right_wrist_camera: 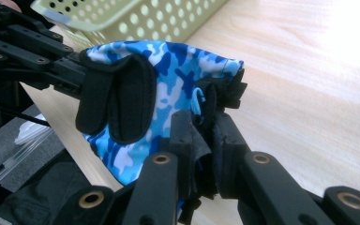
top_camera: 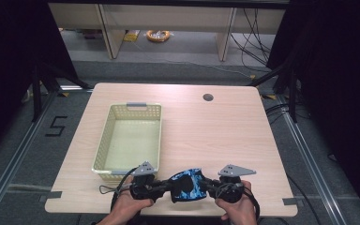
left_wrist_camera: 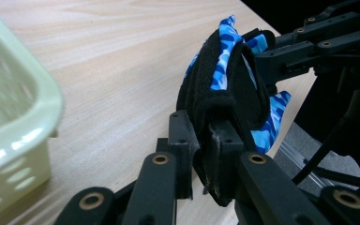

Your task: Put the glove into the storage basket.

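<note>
At the bottom centre of the high view, you are holding a blue camouflage glove (top_camera: 186, 185) stretched between both tools, just above the near edge of the worktop (top_camera: 225, 136); your left hand-held gripper (top_camera: 161, 186) is clamping narrowly on its black cuff end; your right hand-held gripper (top_camera: 209, 185) is pinching the opposite end; the pale green basket (top_camera: 104, 140) is sitting just up and left of the glove.
</note>
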Tool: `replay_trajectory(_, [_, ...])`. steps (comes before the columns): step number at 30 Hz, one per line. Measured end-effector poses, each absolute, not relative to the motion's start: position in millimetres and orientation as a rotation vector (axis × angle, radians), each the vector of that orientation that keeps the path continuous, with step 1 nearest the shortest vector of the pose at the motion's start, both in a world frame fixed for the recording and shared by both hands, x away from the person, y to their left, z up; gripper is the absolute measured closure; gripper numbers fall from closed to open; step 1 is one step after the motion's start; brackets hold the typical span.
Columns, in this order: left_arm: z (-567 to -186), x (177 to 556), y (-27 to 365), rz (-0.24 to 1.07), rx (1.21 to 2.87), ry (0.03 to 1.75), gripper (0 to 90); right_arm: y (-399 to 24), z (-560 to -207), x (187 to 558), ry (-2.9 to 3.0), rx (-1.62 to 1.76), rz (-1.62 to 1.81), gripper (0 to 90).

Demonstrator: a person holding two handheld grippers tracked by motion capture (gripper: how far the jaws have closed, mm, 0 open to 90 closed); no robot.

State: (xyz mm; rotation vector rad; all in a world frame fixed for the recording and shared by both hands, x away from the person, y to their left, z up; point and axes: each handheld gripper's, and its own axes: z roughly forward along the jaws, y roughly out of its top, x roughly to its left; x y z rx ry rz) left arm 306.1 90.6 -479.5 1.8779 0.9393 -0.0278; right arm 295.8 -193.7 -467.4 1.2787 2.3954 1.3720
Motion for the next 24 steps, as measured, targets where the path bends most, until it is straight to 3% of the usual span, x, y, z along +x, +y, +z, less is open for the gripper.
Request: replay_trajectory(24, [-436.9,317.3,129.6,0.030,1.860,0.962,80.7,-157.7,-416.7,309.6,2.413,1.092,1.422,80.8])
